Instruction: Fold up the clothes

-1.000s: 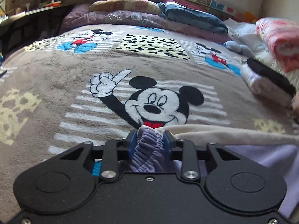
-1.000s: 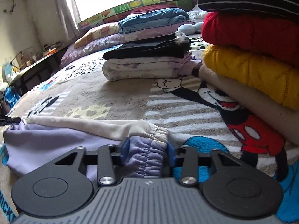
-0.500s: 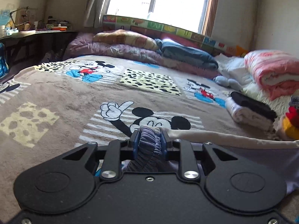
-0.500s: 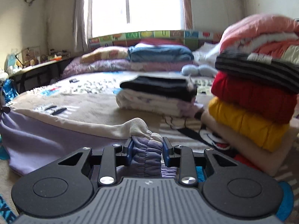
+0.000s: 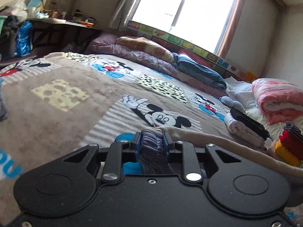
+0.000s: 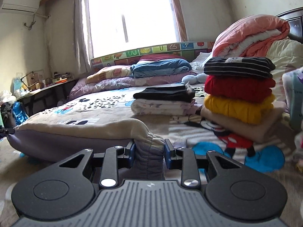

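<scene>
On bed: brown fleece cartoon-mouse blanket (image 5: 62, 132) covers it; you're working at its near edge.
Garment: lavender-grey pants w/ gathered elastic waistband and cream lining (image 6: 68, 138); stretched sideways betw. your two grippers, body sagging toward the blanket. In left view the cream edge (image 5: 217, 141) runs off to the right.
L gripper (image 5: 151, 143): clamped on one bunched end of the waistband; blue pads press the gathers from both sides.
R gripper (image 6: 149, 149): jaws have just been closing, w/ the other bunched end of the waistband betw. them; pads now squeeze it, cream lining folded over the top.
Far left of right view: black tip of your other gripper (image 6: 6, 130) at the garment's far end.
Folded stack, right: striped black-and-grey top (image 6: 238, 67) on red knit (image 6: 238, 88) on yellow knit (image 6: 236, 107) on beige piece (image 6: 236, 126); stands on the blanket, near your R gripper, not touching the garment.
Second stack, mid-bed: black folded item (image 6: 166, 93) on white patterned folded item (image 6: 159, 107); well apart from the garment.
Behind stacks: rolled pink-and-white quilt (image 6: 250, 36).
Far end by window: blue folded bedding (image 6: 161, 68) on purple plastic-wrapped bedding (image 6: 113, 83); colourful alphabet foam mat (image 6: 147, 53) upright under the sill.
Left side: dark cluttered surface (image 6: 47, 89) by the wall.
</scene>
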### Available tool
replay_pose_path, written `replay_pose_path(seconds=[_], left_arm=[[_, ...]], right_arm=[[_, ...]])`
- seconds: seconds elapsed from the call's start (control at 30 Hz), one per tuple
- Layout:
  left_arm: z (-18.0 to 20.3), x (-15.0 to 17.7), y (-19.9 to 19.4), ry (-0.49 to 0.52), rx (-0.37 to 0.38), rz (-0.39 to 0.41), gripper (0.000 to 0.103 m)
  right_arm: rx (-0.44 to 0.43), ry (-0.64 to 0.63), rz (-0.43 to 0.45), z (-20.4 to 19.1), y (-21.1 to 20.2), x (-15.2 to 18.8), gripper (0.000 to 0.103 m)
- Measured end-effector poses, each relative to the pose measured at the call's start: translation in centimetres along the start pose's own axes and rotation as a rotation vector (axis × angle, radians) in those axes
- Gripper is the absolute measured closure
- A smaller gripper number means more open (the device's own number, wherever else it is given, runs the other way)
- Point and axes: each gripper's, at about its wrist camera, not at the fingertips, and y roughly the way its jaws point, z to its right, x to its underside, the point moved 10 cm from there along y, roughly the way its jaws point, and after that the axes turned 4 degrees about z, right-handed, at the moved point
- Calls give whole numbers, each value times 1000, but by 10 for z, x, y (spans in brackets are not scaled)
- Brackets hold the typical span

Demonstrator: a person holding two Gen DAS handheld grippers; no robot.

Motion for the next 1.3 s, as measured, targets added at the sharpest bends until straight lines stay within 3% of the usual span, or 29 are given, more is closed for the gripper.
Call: replay_pose_path(seconds=[0.27,0.37,0.47,0.57,0.67,0.83,0.97,1.1,1.2,1.3], left_arm=[[-11,24,-38,92,-80,-22,77],[-24,23,-54,46,-105,-15,77],[-40,14,-73,-77,-136,14,77],[-51,14,-90,-247,-129,2,75],[-55,26,-92,-403,-92,-40,57],[-45,50,-78,-624,7,-122,56],[-27,49,-73,-651,24,-137,56],[-25,47,-63,-692,21,-130,55],[-32,52,-50,-741,7,-138,55],[-36,57,-38,-758,-10,-145,56]], right_arm=[[-57,-54,-46,-17,-44,38,72],[-100,-121,-100,-29,-57,58,71],[-122,-191,-170,-41,-68,77,66],[-126,-165,-195,-40,-79,83,53],[-138,-91,-192,-36,-94,83,39],[-180,234,-150,-12,-110,69,27],[-158,621,-181,17,-110,83,21],[-181,924,-214,23,-107,106,19],[-194,1093,-228,19,-95,119,18],[-185,1165,-240,12,-76,127,19]])
